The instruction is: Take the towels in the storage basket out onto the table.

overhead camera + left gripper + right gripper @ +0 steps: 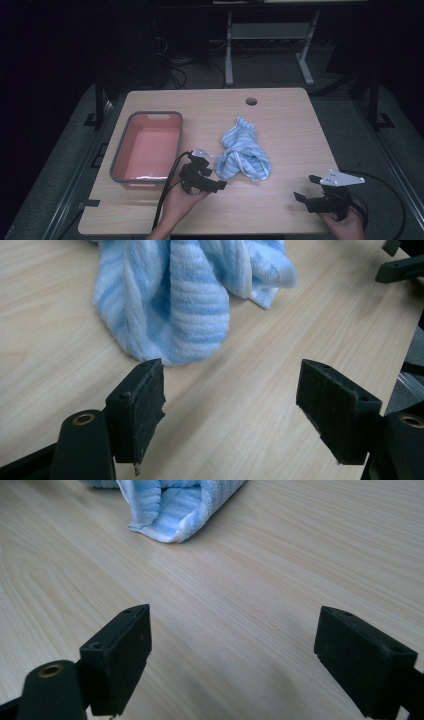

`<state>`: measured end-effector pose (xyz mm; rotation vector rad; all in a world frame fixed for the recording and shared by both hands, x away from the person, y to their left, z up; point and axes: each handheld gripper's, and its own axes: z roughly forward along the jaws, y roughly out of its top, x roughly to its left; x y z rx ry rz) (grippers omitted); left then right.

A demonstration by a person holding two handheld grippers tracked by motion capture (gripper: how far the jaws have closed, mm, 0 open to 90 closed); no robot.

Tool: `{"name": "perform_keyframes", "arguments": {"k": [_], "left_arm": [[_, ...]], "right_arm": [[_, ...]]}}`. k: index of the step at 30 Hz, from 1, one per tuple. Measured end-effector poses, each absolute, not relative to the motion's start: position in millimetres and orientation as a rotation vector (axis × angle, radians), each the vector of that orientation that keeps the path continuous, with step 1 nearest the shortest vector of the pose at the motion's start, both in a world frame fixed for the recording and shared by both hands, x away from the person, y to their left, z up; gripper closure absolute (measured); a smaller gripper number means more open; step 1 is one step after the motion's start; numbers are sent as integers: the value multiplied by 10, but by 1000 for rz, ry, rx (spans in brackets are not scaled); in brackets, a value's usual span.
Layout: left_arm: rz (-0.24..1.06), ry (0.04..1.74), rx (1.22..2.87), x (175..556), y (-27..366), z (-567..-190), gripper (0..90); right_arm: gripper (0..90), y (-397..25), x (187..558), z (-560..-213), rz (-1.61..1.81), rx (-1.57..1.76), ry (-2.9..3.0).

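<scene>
Hovering, both of you! Your left gripper (pixel 210 181) sits just beside the crumpled blue striped towel (pixel 243 156), jaws wide apart, holding nothing. Your right gripper (pixel 307 187) waits farther from the towel, equally spread and empty. Towel lies untouched on the counter (pixel 285 125), beside the pink bin (pixel 147 147); by my read, nothing's started.

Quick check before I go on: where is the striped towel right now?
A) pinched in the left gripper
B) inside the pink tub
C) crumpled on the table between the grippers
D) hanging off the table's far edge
C: the towel lies crumpled on the bare table, right of the tub, with the left gripper and right gripper both open and empty.
</scene>
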<state>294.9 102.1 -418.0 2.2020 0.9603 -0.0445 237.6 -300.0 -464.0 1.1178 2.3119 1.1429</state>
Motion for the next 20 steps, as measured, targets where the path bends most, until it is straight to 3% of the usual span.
{"name": "perform_keyframes", "arguments": {"k": [20], "left_arm": [[-49, 945, 2205, 2749, 1082, -4316, 256]], "right_arm": [[147, -2991, 2350, -4657, 1145, 1115, 2311]]}}
